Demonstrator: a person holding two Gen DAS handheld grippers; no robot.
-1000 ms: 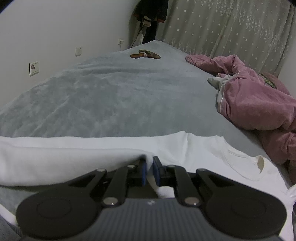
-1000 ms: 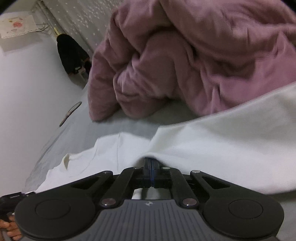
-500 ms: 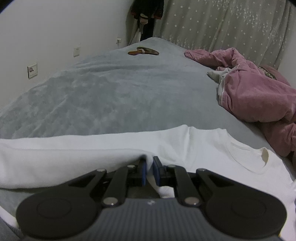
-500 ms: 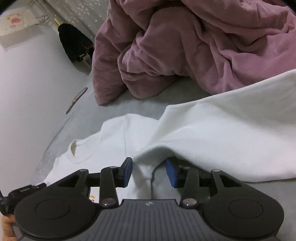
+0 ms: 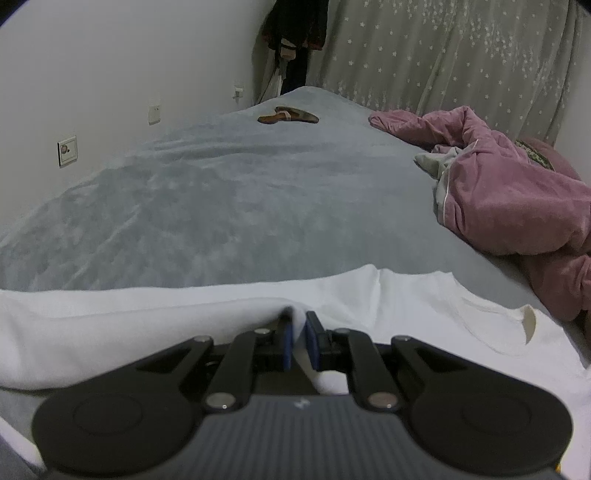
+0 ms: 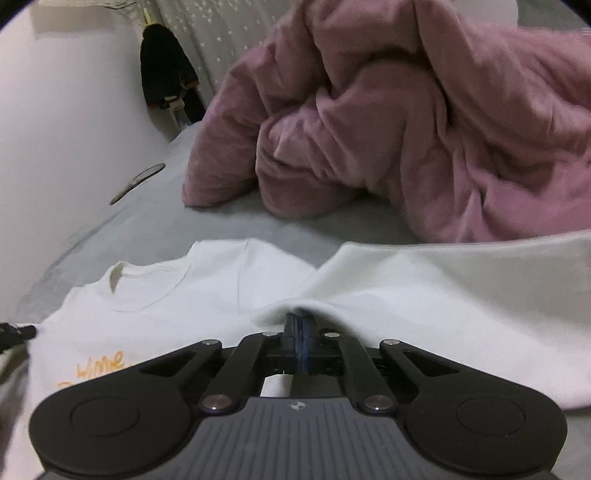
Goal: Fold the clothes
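Observation:
A white shirt (image 5: pixel 406 306) lies spread across the near part of the grey bed (image 5: pixel 240 206), its collar (image 5: pixel 524 321) to the right. My left gripper (image 5: pixel 299 332) is shut on a fold of its fabric, which shows between the blue pads. In the right wrist view the same white shirt (image 6: pixel 184 306) shows its collar (image 6: pixel 118 275) and orange lettering (image 6: pixel 103 369) at lower left. My right gripper (image 6: pixel 299 326) is shut, pads together, under a raised fold of a white sleeve (image 6: pixel 443 288) that hides its tips.
A crumpled pink duvet (image 5: pixel 509 206) is heaped on the bed's right side and fills the far side of the right wrist view (image 6: pixel 406 129). A brown flat object (image 5: pixel 288 115) lies at the bed's far end. A dark coat (image 5: pixel 295 22) hangs in the corner by the curtain (image 5: pixel 443 55).
My right gripper was shut a second ago, stood open half a second ago, and is shut again under the sleeve fold. The left gripper keeps its hold and has barely moved.

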